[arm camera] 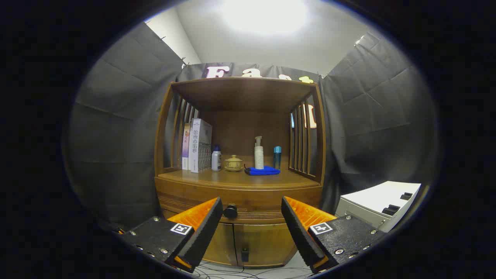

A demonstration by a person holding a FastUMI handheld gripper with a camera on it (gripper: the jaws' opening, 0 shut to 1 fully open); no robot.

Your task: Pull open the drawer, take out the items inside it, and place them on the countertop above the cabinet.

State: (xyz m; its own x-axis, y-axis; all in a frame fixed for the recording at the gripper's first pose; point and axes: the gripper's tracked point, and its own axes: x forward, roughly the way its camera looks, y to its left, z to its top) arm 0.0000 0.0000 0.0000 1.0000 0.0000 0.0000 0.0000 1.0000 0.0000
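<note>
Your gripper (252, 211) has its fingers (205, 228) spread wide and holding nothing, aimed at the front of the wooden cabinet (240, 190). The drawer (248, 201) sits shut in the band just under the countertop (232, 179), and its dark round knob (230, 211) lies between your fingers, close to the left one and not touching it. Below the drawer you see two cabinet doors (248, 240) with a small dark handle (244, 254) at their seam.

On the countertop, from left to right, stand two upright boxes (197, 145); their printed writing is too small to read. Just beside them is a small white bottle with a dark cap (216, 159), then a lidded ceramic pot (234, 163). A white pump bottle (259, 153) stands behind a folded blue cloth (263, 171), with a teal-capped bottle (277, 157) near it on the right.

Each finger mount carries a square black-and-white marker tag (181, 228). To the right of the cabinet sits a white box-like unit (378, 201). Cables (232, 273) lie on the floor in front of the cabinet.
</note>
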